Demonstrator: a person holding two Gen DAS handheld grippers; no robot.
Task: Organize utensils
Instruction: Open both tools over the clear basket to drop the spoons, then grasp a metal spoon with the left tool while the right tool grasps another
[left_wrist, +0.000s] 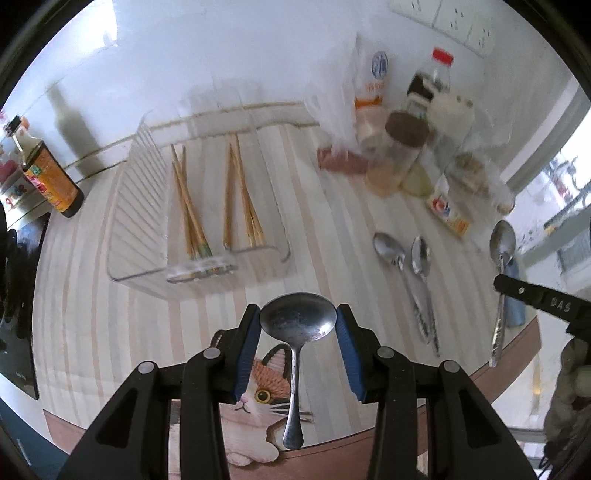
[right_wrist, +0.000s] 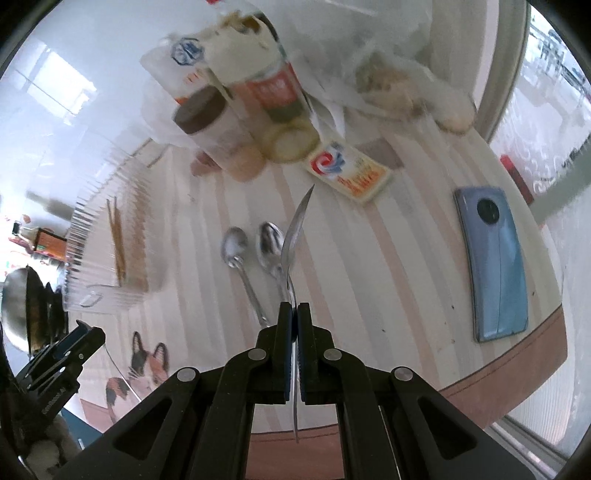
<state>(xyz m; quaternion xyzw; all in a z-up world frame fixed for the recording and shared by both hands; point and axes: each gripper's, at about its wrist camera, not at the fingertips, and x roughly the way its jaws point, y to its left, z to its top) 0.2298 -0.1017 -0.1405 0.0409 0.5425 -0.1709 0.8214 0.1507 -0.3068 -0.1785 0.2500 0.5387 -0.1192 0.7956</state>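
- Two spoons are up off the desk (left_wrist: 92, 295), one in each of my tools, and two more spoons (left_wrist: 406, 258) lie side by side on the striped cloth, between the clear tray (left_wrist: 140, 206) and the phone (right_wrist: 495, 266).
- Far left, that tray holds chopsticks (left_wrist: 192, 206) in two compartments; I judge the spoons belong beside them.
- Left tool (left_wrist: 298, 321): its blue pads clamp the bowl of one spoon (left_wrist: 297, 319) from both sides, handle hanging down toward me. Steel is stiff, light and slick, and a rounded bowl could slip or swivel; the neck would be a surer hold.
- Right tool (right_wrist: 294, 321): pressed nearly flat on the thin handle of the other spoon (right_wrist: 295, 229), seen edge-on, bowl pointing away above the resting pair. That hold looks firmer.
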